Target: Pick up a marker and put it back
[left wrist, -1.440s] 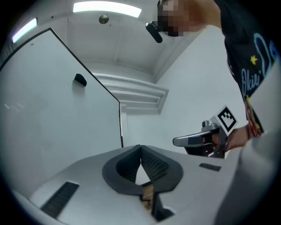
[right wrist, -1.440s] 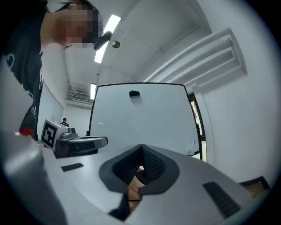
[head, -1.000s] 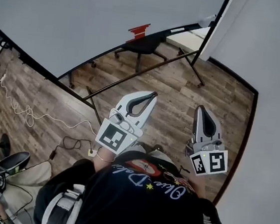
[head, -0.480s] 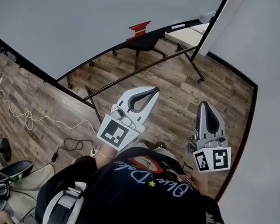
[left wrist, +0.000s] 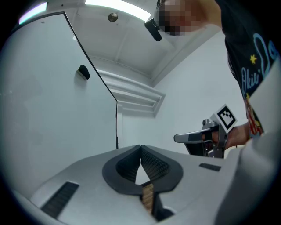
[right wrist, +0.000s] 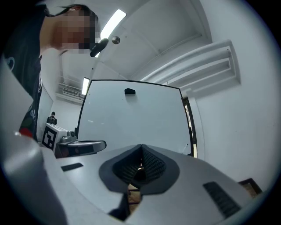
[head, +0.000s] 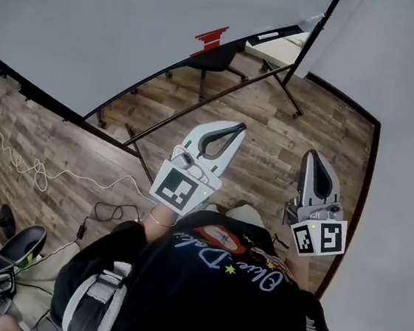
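Note:
A large whiteboard (head: 134,19) on a wheeled stand fills the upper left of the head view. A red object (head: 210,39) sits at its lower ledge; I cannot make out a marker for certain. My left gripper (head: 237,127) is held out level in front of me, jaws shut with nothing between them. My right gripper (head: 311,154) is beside it, also shut and empty. The left gripper view shows its closed tips (left wrist: 140,147) against the whiteboard (left wrist: 52,96), with the right gripper (left wrist: 175,138) off to the right. The right gripper view faces the whiteboard (right wrist: 131,118) over closed tips (right wrist: 141,147).
A black office chair (head: 215,62) stands behind the board's stand bar (head: 199,108). Cables (head: 43,172) trail over the wood floor at left. A white wall (head: 409,147) runs along the right. A small black item (right wrist: 129,91) sticks high on the board.
My left gripper has moved a little forward, toward the whiteboard stand. The right gripper has hardly shifted. Both have stayed shut.

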`<action>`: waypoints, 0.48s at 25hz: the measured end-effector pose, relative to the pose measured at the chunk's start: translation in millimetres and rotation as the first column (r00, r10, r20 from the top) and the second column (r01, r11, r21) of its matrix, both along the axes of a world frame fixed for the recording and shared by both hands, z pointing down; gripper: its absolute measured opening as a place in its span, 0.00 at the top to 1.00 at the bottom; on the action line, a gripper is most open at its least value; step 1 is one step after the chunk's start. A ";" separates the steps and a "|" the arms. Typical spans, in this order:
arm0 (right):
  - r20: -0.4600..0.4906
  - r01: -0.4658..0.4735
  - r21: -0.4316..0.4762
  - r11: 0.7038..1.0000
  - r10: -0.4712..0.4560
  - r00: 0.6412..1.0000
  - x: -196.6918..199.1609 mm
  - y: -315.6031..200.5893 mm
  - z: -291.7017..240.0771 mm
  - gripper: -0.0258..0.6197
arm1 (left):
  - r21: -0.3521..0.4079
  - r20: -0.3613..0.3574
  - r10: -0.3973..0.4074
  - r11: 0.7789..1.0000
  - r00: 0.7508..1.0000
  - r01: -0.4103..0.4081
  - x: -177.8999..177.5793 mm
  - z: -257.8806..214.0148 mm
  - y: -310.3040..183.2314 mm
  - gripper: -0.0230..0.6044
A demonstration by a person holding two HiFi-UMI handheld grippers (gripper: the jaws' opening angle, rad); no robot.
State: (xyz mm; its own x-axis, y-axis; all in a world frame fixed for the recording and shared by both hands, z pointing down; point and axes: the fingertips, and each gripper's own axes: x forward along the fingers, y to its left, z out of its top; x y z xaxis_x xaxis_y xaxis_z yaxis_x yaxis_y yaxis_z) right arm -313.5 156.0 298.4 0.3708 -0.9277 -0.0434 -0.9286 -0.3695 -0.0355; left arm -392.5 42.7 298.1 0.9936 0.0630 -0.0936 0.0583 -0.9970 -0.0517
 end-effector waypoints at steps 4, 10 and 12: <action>0.004 -0.020 -0.003 1.000 0.020 1.000 6.3 3.1 2.1 0.96 | 0.005 -0.006 0.016 1.000 1.000 -0.016 5.8 1.0 0.4 0.96; 0.001 0.002 0.006 1.000 -0.002 1.000 23.6 -5.3 2.0 0.96 | 0.004 0.001 -0.005 1.000 1.000 0.005 14.7 5.1 -4.3 0.96; -0.004 0.024 0.018 1.000 -0.024 1.000 32.8 -11.1 0.5 0.96 | 0.013 -0.001 -0.024 1.000 1.000 0.024 20.1 4.7 -6.7 0.96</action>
State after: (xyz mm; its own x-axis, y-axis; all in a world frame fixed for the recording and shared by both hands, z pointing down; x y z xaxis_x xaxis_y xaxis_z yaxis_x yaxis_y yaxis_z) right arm -280.8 144.9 298.9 0.3485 -0.9353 -0.0615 -0.9372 -0.3467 -0.0384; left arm -372.4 36.0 302.8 0.9947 0.0403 -0.0941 0.0343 -0.9973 -0.0646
